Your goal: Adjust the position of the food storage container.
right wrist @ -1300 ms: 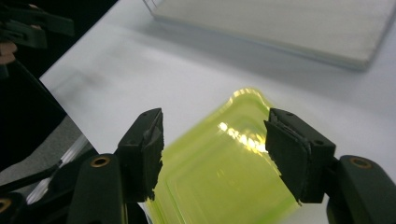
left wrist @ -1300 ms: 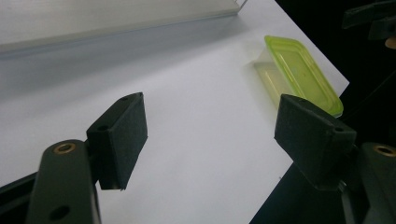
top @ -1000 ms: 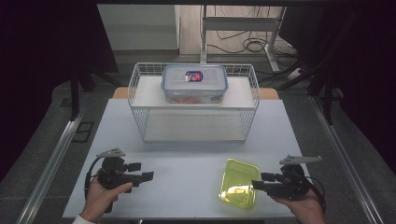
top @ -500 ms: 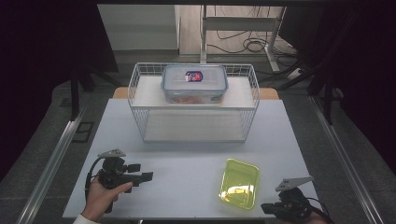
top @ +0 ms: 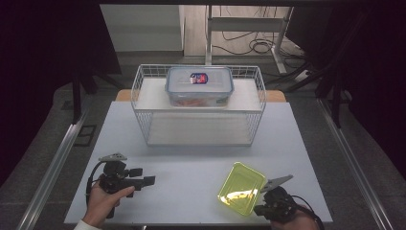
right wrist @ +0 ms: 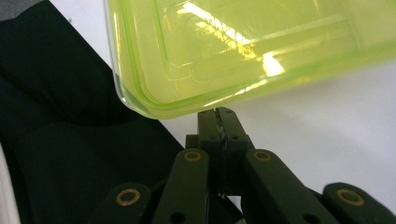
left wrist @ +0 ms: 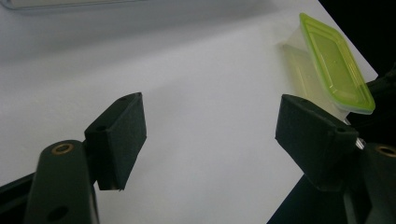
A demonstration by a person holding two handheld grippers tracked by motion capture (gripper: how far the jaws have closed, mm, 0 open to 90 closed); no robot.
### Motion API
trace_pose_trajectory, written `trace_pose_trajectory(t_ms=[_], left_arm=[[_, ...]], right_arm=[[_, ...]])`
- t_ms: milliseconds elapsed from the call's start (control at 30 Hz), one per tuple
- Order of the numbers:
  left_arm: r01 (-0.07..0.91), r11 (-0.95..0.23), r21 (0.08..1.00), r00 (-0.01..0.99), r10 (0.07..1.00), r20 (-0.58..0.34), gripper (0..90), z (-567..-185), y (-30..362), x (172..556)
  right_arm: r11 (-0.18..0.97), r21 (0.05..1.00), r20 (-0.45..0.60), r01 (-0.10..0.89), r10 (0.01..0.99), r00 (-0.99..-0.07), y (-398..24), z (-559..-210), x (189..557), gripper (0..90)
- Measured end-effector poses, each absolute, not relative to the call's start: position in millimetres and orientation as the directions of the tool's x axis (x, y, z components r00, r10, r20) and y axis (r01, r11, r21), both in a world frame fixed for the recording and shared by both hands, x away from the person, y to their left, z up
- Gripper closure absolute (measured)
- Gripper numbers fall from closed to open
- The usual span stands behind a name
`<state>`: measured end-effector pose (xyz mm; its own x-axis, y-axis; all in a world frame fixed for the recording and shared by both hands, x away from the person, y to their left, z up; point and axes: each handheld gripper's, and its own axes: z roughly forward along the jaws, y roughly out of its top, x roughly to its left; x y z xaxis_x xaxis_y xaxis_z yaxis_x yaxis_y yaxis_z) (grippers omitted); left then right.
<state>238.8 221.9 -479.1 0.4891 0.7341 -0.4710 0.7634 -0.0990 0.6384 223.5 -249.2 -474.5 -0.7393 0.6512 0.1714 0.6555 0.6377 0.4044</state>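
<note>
A yellow-green transparent lid lies near the table's front right, with its near corner lifted and tilted. My right gripper is at that corner by the table's front edge, its jaws shut on the lid's rim. The lid spreads above the closed jaws in the right gripper view. At the front left, a hand holds my left gripper pointing right. It is open with nothing between its pads, just white table.
A white wire basket stands at the back centre of the white table. In its far part sits a clear food container with a labelled lid. Metal rails run along both sides of the table.
My right gripper has dropped back toward the table's front edge and closed on the lid's near corner. The lid has tilted. The left gripper has stayed put.
</note>
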Motion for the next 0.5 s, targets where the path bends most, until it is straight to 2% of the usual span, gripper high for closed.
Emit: trace_pose_trajectory(t_ms=[500], left_arm=[[0.77, -0.096, 0.63, 0.48, 0.737, -0.475, 23.6, -481, 223, 240]], right_arm=[[0.641, 0.425, 0.152, 0.639, 0.646, -0.748, -178, -482, 231, 89.3]])
